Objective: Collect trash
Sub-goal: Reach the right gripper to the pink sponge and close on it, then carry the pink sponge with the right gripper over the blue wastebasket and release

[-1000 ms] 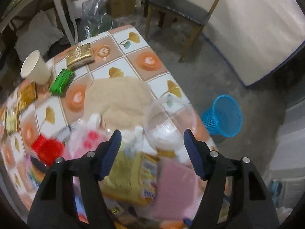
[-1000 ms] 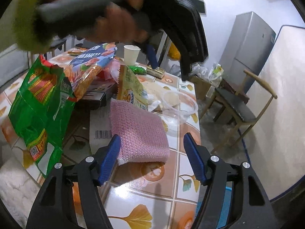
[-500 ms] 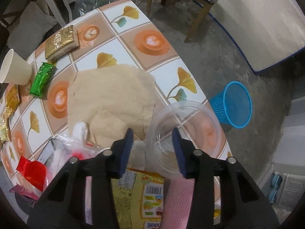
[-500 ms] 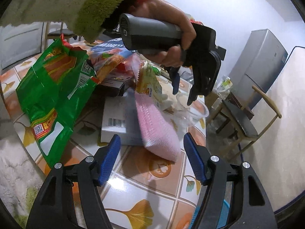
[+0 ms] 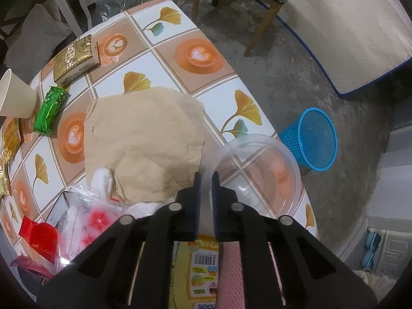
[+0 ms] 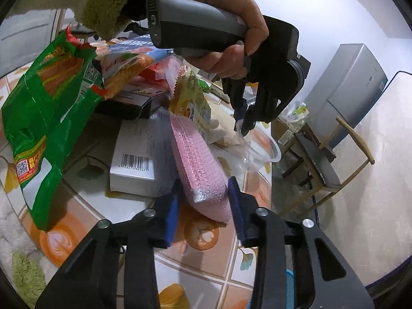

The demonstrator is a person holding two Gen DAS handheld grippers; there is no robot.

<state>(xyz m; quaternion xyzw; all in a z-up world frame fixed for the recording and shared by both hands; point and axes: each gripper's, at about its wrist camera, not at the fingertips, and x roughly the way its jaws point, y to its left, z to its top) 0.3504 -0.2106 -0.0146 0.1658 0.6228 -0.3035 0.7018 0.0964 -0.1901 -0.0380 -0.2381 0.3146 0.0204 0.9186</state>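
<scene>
My left gripper (image 5: 206,180) is shut on the rim of a clear plastic bowl (image 5: 260,172) at the table's right edge; the right wrist view shows it too (image 6: 243,126), pinching the bowl (image 6: 260,149). My right gripper (image 6: 203,200) has its jaws closed around the near end of a pink bubble-wrap pouch (image 6: 198,170), which also shows under the left gripper (image 5: 230,278). A blue waste basket (image 5: 312,139) stands on the floor beside the table.
Brown paper (image 5: 146,139), a paper cup (image 5: 14,95), green (image 5: 50,109) and gold (image 5: 74,61) packets lie on the patterned table (image 5: 195,56). A white box (image 6: 139,159), a green snack bag (image 6: 43,118) and other wrappers are piled nearby. A chair (image 6: 324,164) stands beyond.
My left gripper closed from wide open onto the bowl's rim. My right gripper moved in and closed around the pink pouch, which has tilted up.
</scene>
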